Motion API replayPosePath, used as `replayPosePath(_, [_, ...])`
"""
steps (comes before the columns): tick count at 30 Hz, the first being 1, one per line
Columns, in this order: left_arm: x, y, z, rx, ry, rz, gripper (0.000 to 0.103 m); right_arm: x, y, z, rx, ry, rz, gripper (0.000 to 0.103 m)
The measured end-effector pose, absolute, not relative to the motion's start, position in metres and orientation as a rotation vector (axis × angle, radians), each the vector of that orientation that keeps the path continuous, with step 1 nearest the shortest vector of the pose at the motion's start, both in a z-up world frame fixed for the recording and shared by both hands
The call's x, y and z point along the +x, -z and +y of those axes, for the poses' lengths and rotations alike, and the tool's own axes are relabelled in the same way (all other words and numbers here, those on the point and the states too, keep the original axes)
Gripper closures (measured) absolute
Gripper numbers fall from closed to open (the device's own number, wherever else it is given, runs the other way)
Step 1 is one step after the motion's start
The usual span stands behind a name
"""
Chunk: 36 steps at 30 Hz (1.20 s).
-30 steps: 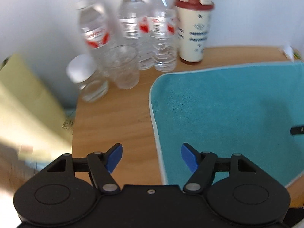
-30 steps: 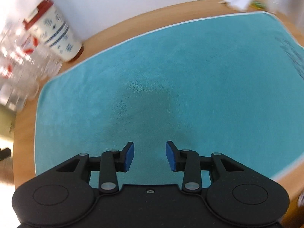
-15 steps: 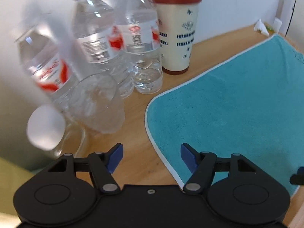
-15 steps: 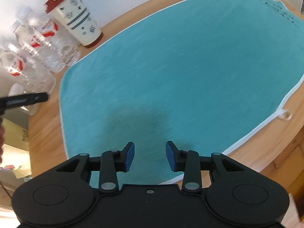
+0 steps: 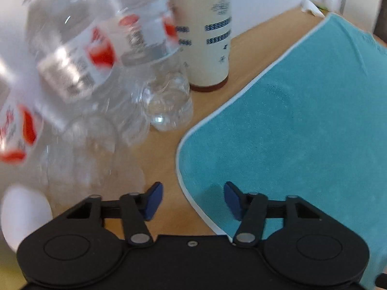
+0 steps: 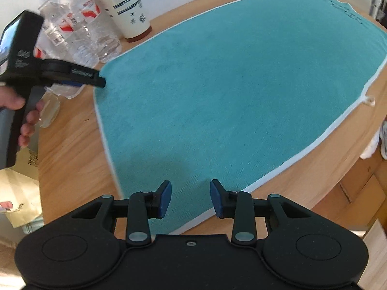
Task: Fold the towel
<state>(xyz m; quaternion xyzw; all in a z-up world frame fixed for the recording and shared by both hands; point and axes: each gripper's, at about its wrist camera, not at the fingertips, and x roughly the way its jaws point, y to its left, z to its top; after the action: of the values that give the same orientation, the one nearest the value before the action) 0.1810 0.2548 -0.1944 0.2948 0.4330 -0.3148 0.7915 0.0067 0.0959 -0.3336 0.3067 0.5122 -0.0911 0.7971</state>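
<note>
Towel (image 6: 237,89) first — it lies spread flat on the wooden table (image 6: 70,149), teal with a white border, no fold in it. In your right wrist view it fills the table from about 10 o'clock round to 3 o'clock, with a small hanging loop (image 6: 368,100) on the edge at 3 o'clock.

Your left gripper (image 5: 192,199) has its blue pads apart, holding nothing; one pad sits over bare wood, the other over the towel's corner (image 5: 191,145). From the right view you see it at 9 o'clock, gripped in your hand (image 6: 23,113), its tip at the towel's edge.

Your right gripper (image 6: 190,199) is also spread, empty, above the near edge of the towel.

At 11 o'clock stand clear water bottles (image 6: 72,31) and a cream cup (image 6: 125,9) with a red lid — beside the towel, not on it.
</note>
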Motion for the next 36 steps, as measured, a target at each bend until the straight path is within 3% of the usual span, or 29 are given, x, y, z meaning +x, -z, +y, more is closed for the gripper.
replayPosePath(9, [0.18,0.202,0.255,0.659,0.805,0.91,0.051,0.006,0.321,0.156,0.6,0.213,1.095,0.064])
replayPosePath(36, [0.184,0.214,0.26,0.639,0.884,0.849,0.048,0.004,0.325,0.167,0.573,0.373,1.08,0.065])
